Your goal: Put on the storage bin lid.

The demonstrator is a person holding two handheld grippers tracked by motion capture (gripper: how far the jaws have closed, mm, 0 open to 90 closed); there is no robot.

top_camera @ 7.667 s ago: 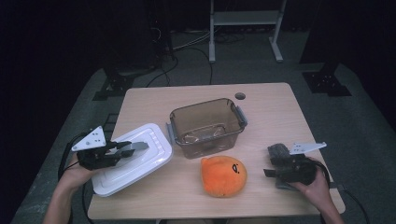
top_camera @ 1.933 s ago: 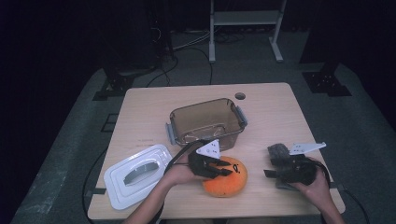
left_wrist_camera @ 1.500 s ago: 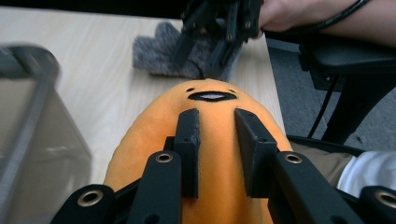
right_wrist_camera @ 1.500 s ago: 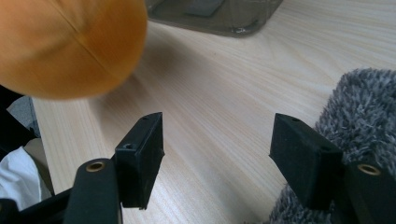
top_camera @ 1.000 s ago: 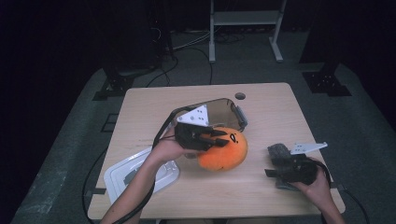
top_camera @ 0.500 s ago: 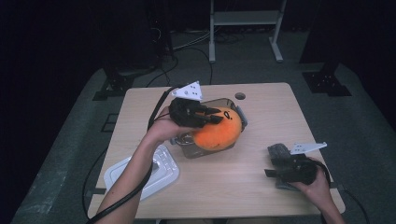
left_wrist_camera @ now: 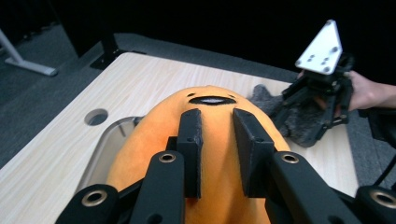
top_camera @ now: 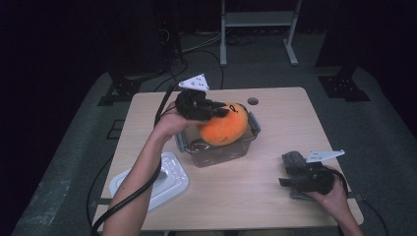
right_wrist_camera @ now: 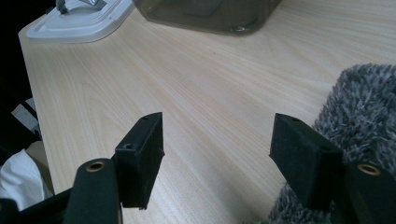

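A person sits at a light wooden table with a two-jaw gripper in each hand. The left gripper is clamped on an orange plush toy, pinching a fold of its soft top between the jaws; in the left gripper view the toy bulges on both sides of the jaws and shows a small stitched face. The toy hangs over a clear brownish plastic container near the middle of the table, its lower part at or just inside the rim. The container's white lid lies flat on the table near the front left corner. The right gripper rests low near the front right edge, its jaws spread apart with nothing between them, just beside a grey fuzzy cloth on the tabletop.
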